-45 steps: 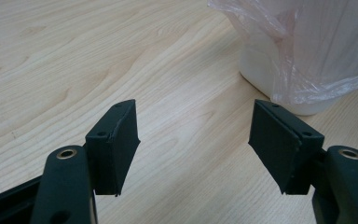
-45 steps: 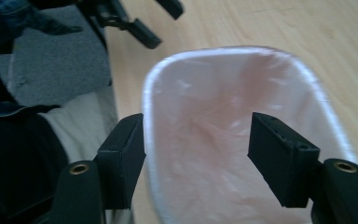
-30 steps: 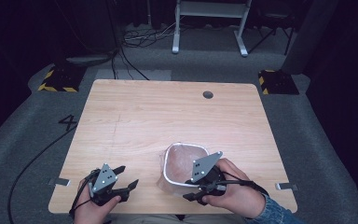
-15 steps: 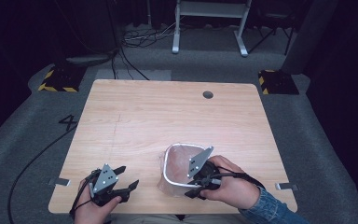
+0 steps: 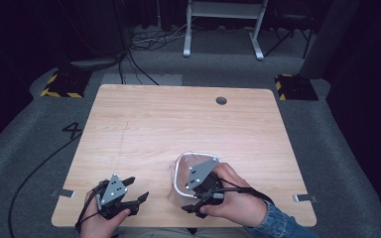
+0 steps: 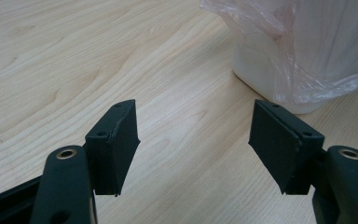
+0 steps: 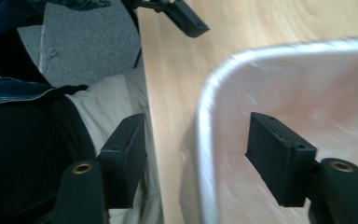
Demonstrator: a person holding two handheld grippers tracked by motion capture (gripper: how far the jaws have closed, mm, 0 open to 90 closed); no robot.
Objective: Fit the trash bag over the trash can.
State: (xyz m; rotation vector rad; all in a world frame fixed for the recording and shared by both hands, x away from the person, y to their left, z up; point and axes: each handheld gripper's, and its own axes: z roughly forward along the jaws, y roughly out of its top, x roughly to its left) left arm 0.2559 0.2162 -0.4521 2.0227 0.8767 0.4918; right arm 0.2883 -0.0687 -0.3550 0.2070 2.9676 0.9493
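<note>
A small white bin lined with a clear plastic bag stands near the table's front edge, right of centre. My right gripper hovers at the bin's near rim. Its jaws have just been opening, and they now straddle that rim without the pads pressing on it. My left gripper rests low at the front left, open with nothing between its pads. The bin and bag lie ahead of it to the right. One left-gripper jaw also appears in the right gripper view.
The wooden table has a round cable hole at the back right. The person's lap lies just beyond the front edge. Grey carpet surrounds the table, with a white frame and cables behind.
The right hand has slid a little leftward along the bin's near side, and its jaws stand wider apart than before. The left gripper and the bin have stayed put.
</note>
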